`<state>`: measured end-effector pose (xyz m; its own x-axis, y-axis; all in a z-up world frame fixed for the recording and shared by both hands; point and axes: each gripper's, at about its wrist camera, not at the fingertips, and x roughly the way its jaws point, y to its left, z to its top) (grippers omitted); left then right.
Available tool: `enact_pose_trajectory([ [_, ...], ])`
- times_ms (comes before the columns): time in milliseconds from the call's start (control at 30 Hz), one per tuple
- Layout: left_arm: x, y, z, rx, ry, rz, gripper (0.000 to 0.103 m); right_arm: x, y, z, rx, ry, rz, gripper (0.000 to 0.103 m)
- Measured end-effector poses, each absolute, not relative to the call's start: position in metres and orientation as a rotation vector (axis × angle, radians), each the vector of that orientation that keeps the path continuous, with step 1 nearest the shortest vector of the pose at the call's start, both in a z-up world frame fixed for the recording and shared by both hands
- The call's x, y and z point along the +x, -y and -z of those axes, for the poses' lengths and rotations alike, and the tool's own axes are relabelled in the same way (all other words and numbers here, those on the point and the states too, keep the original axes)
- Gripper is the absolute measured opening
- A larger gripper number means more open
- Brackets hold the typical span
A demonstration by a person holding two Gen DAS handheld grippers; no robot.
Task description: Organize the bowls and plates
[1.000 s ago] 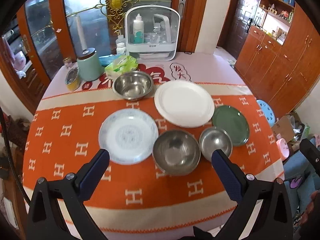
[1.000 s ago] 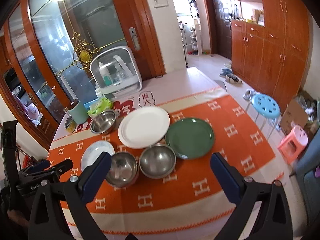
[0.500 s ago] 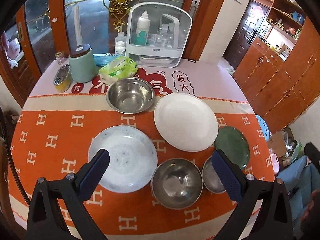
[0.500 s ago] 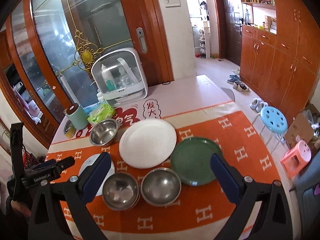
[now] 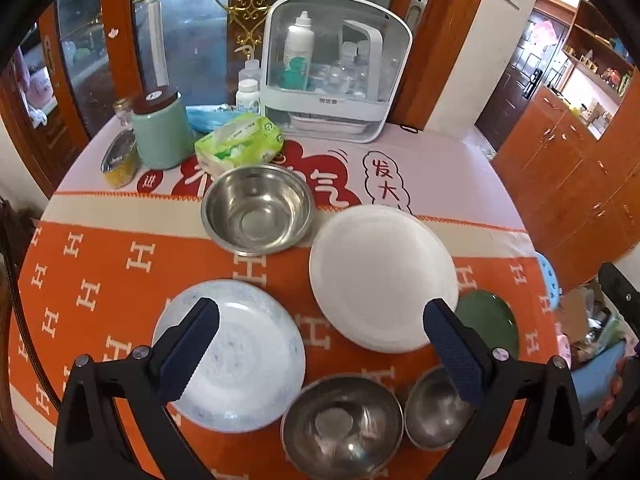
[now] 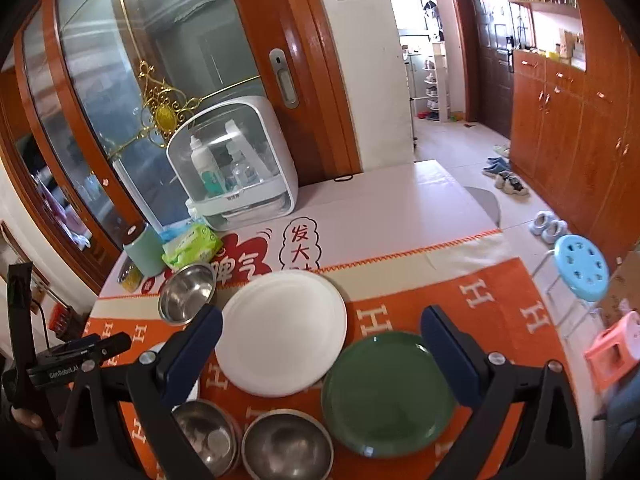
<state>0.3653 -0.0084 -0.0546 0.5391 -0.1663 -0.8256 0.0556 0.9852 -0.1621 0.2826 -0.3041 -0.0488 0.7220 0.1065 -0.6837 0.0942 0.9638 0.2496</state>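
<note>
Left gripper (image 5: 320, 344) jaws wide apart, empty, above patterned plate (image 5: 240, 360) and white plate (image 5: 380, 276), right gripper (image 6: 320, 344) jaws wide, empty, over green plate (image 6: 384, 392) near the surface (image 6: 400, 208) edge, three steel bowls (image 5: 258, 208) alongside, far surface bare.

Both tongs (image 5: 320, 336) (image 6: 320, 340) apparently wide, empty
</note>
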Motion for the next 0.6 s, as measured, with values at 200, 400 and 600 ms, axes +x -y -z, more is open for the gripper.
enact_pose_trajectory([
  [200,0.383,0.020,0.066,-0.126,-0.959,0.079,0.101,0.316,0.323,0.091,0.335,-0.771,-0.093,0.100],
  [400,0.411,0.032,0.094,-0.120,-1.009,0.035,0.101,0.341,0.325,0.124,0.339,-0.770,-0.171,0.100],
  [600,0.435,0.048,0.132,-0.070,-1.099,0.016,0.101,0.361,0.321,0.160,0.355,-0.793,-0.235,0.100],
])
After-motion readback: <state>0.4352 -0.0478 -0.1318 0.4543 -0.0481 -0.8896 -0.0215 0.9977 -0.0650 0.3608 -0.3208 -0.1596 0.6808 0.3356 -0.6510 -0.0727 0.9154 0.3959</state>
